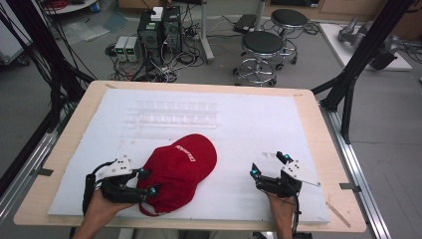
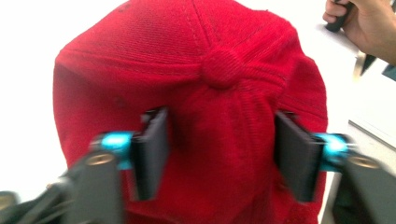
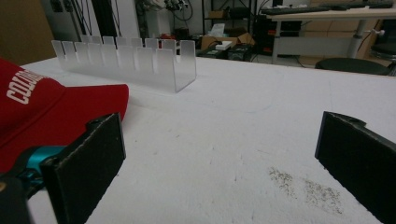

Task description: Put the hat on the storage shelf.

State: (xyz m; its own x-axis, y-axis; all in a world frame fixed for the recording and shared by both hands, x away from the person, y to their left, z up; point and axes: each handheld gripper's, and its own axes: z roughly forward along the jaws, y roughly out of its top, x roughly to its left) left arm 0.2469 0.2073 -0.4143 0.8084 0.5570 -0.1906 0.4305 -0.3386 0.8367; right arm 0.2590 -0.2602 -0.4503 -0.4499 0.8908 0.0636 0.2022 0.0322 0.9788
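Over the back of the red cap [image 1: 180, 169], the left gripper [image 1: 148, 181] sits with its jaws half spread to either side of the crown, the pads [image 2: 152, 151] against the fabric just below the top button [image 2: 222, 67], though the blur in the left gripper view leaves it unclear whether they truly pinch it. Well to the right of the cap, the right gripper [image 1: 269, 165] rests on the white mat [image 1: 249, 119] with its jaws spread wide and nothing between them. Beyond the cap's brim stands a clear slotted rack [image 3: 133, 63], apart from it.
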